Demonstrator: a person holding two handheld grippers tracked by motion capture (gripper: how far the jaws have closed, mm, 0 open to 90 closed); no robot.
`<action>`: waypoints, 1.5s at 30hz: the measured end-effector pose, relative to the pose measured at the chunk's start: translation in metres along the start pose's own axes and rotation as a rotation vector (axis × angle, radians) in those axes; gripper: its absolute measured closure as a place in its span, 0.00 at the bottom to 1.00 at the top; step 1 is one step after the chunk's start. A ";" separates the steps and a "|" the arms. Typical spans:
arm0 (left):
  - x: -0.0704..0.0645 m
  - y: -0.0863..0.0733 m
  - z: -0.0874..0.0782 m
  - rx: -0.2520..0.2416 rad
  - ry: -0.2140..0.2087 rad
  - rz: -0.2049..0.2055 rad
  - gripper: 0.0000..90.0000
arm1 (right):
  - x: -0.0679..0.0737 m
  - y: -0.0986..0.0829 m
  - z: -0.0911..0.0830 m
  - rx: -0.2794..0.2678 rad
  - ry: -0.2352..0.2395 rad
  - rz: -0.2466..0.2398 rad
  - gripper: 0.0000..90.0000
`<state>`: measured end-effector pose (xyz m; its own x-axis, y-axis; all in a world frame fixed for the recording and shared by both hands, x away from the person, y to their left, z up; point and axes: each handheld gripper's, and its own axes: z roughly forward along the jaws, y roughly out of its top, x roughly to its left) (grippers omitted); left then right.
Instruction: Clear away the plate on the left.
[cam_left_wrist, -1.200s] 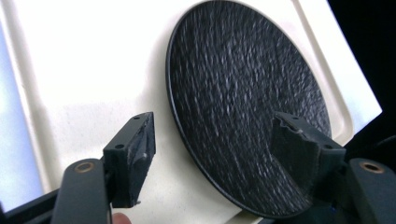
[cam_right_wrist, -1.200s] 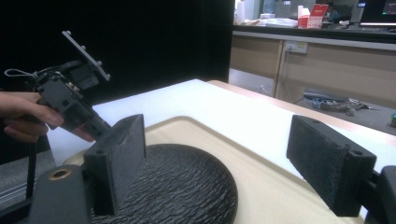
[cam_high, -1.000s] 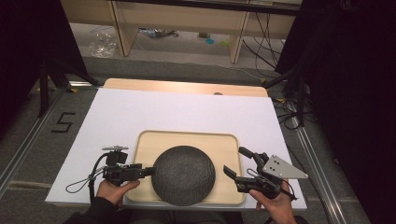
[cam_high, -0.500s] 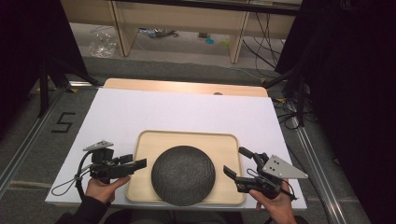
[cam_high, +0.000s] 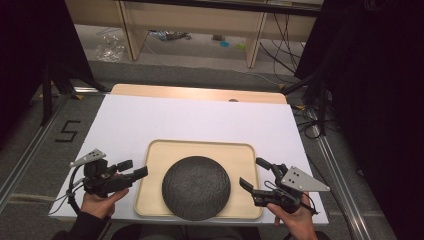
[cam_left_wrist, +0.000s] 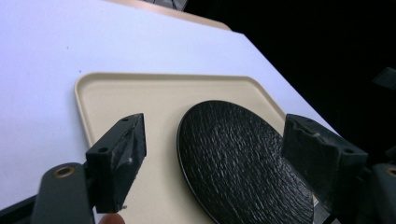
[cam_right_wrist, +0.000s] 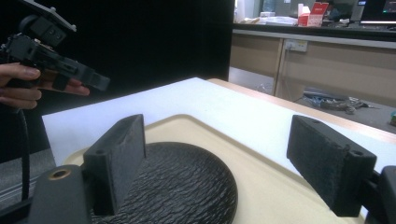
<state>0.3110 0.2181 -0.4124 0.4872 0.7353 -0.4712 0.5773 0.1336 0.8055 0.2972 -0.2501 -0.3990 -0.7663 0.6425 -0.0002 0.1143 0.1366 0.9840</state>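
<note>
A round black textured plate (cam_high: 196, 187) lies in a beige tray (cam_high: 200, 150) at the table's near edge. My left gripper (cam_high: 134, 168) is open just outside the tray's left rim, pointing right at the plate, apart from it. My right gripper (cam_high: 251, 172) is open at the tray's right rim, its jaws spread beside the plate's right edge. In the left gripper view the left gripper (cam_left_wrist: 215, 135) frames the plate (cam_left_wrist: 243, 158) and tray (cam_left_wrist: 121, 98). In the right gripper view the right gripper (cam_right_wrist: 219, 140) stands over the plate (cam_right_wrist: 182, 182), with the left gripper (cam_right_wrist: 100, 84) across the tray.
A white sheet (cam_high: 200, 120) covers the table, with a wooden strip (cam_high: 200, 93) along its far edge. A "5" mark (cam_high: 66, 131) is on the floor at the left. Cables (cam_high: 305, 120) and shelving lie beyond the table.
My left gripper has drawn back to the left, from over the tray's left rim by the plate to just outside the tray. The right gripper and plate have not moved.
</note>
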 end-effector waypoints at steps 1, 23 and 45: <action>0.001 0.001 -0.004 -0.022 0.000 0.009 0.23 | 0.000 0.000 0.000 -0.004 -0.001 0.000 0.23; 0.007 0.001 -0.037 -0.162 0.032 0.091 0.20 | 0.000 0.000 0.000 0.003 0.006 -0.001 0.23; 0.002 -0.009 -0.055 -0.193 0.113 0.164 0.17 | 0.003 -0.001 0.002 0.003 0.016 0.013 0.23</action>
<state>0.2702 0.2547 -0.4008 0.4817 0.8255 -0.2943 0.3559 0.1226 0.9265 0.2962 -0.2473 -0.4000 -0.7747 0.6321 0.0156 0.1260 0.1302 0.9834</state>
